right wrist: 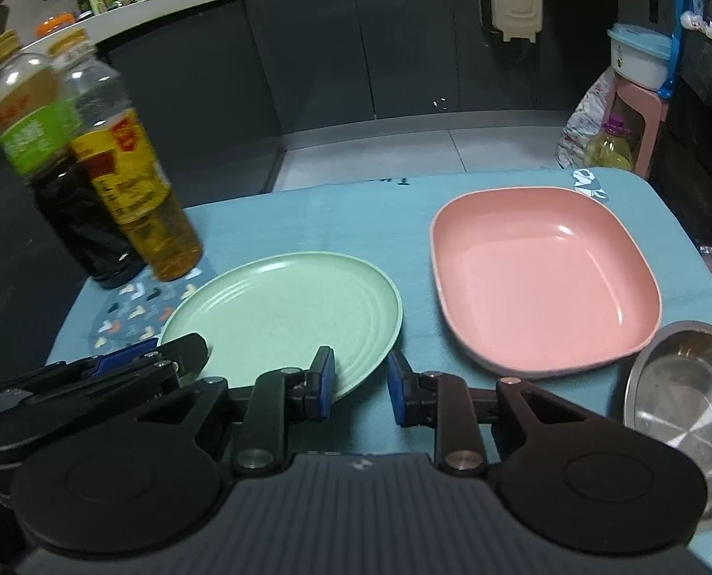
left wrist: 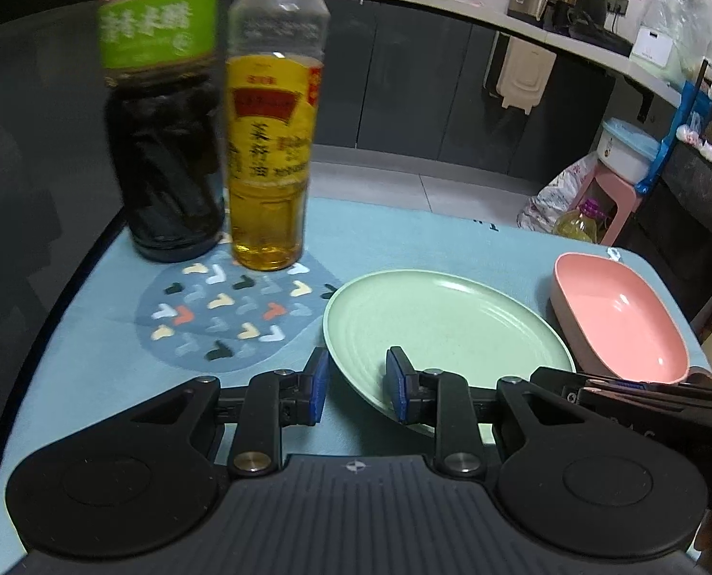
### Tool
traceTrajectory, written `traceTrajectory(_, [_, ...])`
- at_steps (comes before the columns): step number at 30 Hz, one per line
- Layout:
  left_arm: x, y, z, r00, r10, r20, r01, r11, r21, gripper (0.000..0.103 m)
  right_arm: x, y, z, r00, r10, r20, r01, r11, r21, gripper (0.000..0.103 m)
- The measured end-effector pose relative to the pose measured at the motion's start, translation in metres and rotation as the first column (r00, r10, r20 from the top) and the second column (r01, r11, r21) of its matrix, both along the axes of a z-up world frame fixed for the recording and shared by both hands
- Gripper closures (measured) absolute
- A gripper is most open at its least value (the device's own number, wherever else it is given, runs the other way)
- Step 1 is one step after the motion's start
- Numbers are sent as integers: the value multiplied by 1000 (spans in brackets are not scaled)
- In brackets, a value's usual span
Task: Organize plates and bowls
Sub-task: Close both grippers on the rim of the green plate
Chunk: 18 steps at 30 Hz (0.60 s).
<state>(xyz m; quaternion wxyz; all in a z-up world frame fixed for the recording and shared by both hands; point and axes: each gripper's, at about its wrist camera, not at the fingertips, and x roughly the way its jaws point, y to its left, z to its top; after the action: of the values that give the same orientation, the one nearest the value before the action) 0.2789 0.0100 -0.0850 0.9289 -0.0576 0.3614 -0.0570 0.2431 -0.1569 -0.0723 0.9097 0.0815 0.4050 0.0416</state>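
Three dishes sit apart on my blue mat: green plate centre, pink bowl right, steel bowl nearest, likely awaiting stacking. My left gripper straddles the plate's near rim narrowly, pads not visibly pressing. Right gripper hangs narrow and empty beside that rim.

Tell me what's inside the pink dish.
Nothing shows inside the pink dish: its floor is bare and glossy in the right wrist view. The left wrist view agrees, though there the right gripper covers the dish's near edge. What lies under the dish cannot be seen.
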Motion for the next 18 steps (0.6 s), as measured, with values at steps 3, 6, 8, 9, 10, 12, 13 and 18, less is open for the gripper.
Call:
traceTrajectory(3, [-15, 8, 8, 1000, 7, 18, -7, 1000, 0, 80, -10, 7, 8, 1000, 18, 14, -18, 1000, -5, 77])
traceTrajectory(6, [-30, 15, 15, 999, 17, 34, -17, 1000, 5, 79, -20, 13, 15, 999, 31, 16, -31, 1000, -1, 77])
traceTrajectory(8, [-40, 21, 20, 999, 28, 45, -28, 1000, 2, 79, -28, 19, 18, 999, 41, 16, -41, 999, 3, 77])
traceTrajectory(9, [-44, 24, 22, 998, 32, 48, -32, 999, 0, 79, -31, 21, 20, 999, 48, 17, -48, 999, 4, 77])
traceTrajectory(10, [-48, 28, 24, 998, 38, 49, -38, 999, -4, 79, -36, 24, 23, 998, 56, 18, -56, 998, 5, 77])
traceTrajectory(12, [-55, 36, 26, 998, 49, 48, -48, 999, -10, 79, -43, 30, 26, 997, 69, 19, -69, 998, 5, 77])
traceTrajectory(13, [-59, 39, 27, 997, 55, 47, -54, 998, -13, 79, -47, 34, 28, 997, 77, 18, -77, 997, 4, 77])
traceTrajectory(18, [-77, 58, 31, 996, 80, 45, -79, 996, -33, 79, -62, 51, 34, 994, 106, 17, -106, 994, -2, 77])
